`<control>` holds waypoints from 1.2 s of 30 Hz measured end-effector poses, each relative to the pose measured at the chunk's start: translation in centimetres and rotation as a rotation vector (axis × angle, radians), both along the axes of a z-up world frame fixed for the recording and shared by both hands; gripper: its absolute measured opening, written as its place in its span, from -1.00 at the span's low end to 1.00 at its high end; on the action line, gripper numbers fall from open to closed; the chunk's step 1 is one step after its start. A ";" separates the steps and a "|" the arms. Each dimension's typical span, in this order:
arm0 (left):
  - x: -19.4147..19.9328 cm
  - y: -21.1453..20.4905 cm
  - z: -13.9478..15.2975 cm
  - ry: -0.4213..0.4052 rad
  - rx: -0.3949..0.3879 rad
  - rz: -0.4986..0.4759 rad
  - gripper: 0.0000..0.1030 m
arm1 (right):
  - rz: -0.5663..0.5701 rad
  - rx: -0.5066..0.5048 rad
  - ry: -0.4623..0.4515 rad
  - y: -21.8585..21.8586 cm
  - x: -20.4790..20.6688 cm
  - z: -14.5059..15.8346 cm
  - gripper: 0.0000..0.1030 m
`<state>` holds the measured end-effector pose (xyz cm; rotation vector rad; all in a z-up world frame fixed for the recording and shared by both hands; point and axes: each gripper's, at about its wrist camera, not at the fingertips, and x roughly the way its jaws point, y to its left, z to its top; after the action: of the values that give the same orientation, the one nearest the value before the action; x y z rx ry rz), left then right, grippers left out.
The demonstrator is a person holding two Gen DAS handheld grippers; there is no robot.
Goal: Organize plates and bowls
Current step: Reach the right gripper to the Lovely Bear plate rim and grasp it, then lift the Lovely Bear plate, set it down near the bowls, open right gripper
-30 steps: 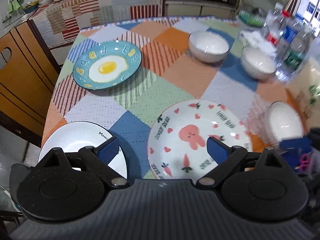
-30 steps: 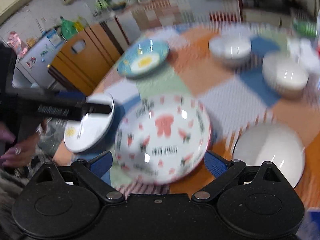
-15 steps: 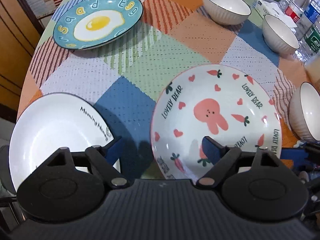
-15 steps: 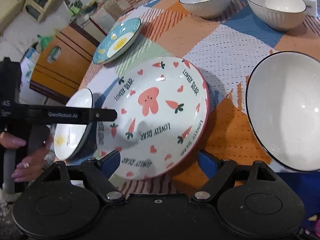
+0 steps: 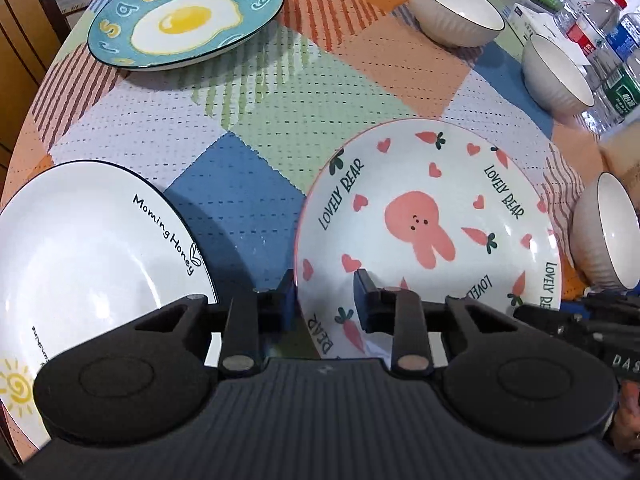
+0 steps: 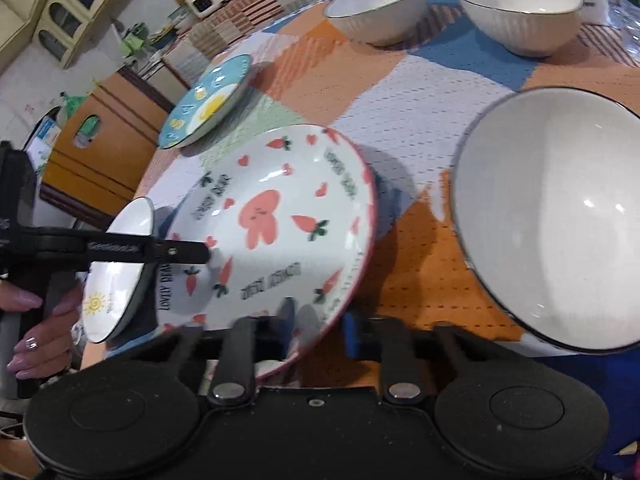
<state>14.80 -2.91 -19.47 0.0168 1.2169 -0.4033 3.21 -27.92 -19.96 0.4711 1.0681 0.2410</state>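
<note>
While both grippers work the same dish, the left gripper (image 5: 325, 300) has its jaws closing on the near left rim of the bear plate (image 5: 420, 216), one pad outside the edge and one on the glazed inner slope. The right gripper (image 6: 316, 324) pinches the rim at the near right, jaws drawn almost together. The plate sits on the desk (image 5: 256, 128) near its front edge, between the white plate (image 5: 80, 248) on the left and a white bowl (image 6: 560, 216) on the right. Farther back lie the blue egg plate (image 5: 184, 20) and two more bowls (image 5: 456, 8), with bottles (image 5: 612, 40) beyond.

Both bites look shallow and land on smooth glaze. If one hand rises ahead of the other, the plate could tilt, slide out of a pad and drop onto the desk or knock into the white plate or the bowl. An uneven squeeze could also flip the rim up.

A second ago both pairs of jaws stood wide apart, higher above the desk. Now they are low at the rim. The dishes lie where they did.
</note>
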 end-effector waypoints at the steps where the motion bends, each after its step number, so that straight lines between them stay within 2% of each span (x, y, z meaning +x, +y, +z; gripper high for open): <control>1: -0.1 0.0 0.0 -0.003 -0.003 0.004 -0.46 | -0.005 0.015 -0.007 -0.2 -0.1 -0.2 -0.60; 9: 0.1 0.0 0.7 -0.013 0.002 -0.006 -0.46 | 0.054 -0.035 -0.075 0.0 -0.4 0.6 -0.58; 13: 0.3 -0.1 2.0 -0.059 0.011 -0.016 -0.44 | 0.079 -0.060 -0.126 -0.1 0.0 1.6 -0.57; 20: 2.9 0.2 4.6 -0.147 0.007 0.014 -0.44 | 0.105 -0.060 -0.167 -0.4 3.7 3.7 -0.56; 22: 3.8 0.3 4.4 -0.169 0.007 0.018 -0.44 | 0.110 -0.052 -0.173 -0.2 4.9 3.6 -0.56; 25: 5.5 0.5 3.5 -0.152 0.005 0.030 -0.44 | 0.101 -0.085 -0.191 0.3 6.3 3.1 -0.55; 32: 7.2 0.2 2.7 -0.138 0.024 0.048 -0.44 | 0.116 -0.079 -0.148 0.7 8.1 2.6 -0.52; 36: 7.6 -0.4 2.1 -0.123 -0.001 0.056 -0.45 | 0.118 -0.100 -0.138 0.3 8.7 2.7 -0.51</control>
<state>22.43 -3.30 -17.39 0.0071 1.0939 -0.3490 11.93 -27.62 -17.25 0.2978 0.9690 0.3187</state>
